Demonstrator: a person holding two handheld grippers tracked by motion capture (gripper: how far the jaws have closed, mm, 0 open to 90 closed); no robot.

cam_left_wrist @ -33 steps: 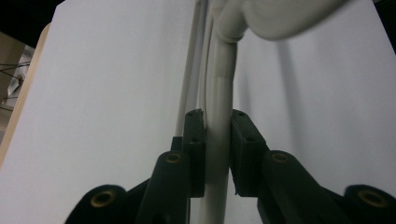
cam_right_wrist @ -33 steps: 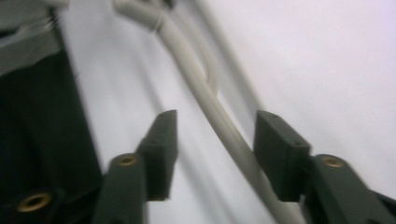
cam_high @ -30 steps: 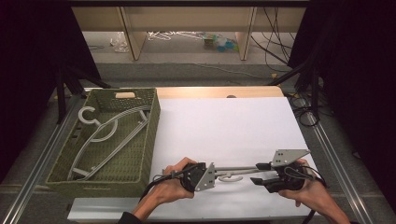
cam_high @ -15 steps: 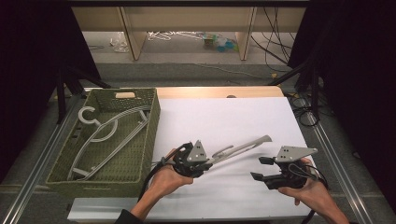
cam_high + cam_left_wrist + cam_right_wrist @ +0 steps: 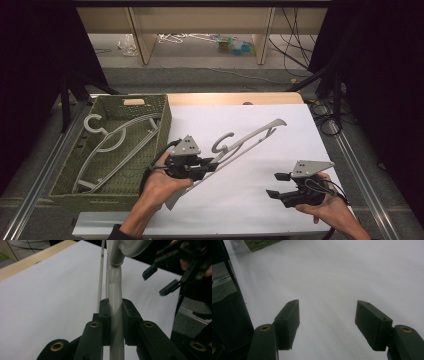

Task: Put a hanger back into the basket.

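hanger top beyond the frame edge

No text, label, brand, number or sign can be read anywhere in these views.
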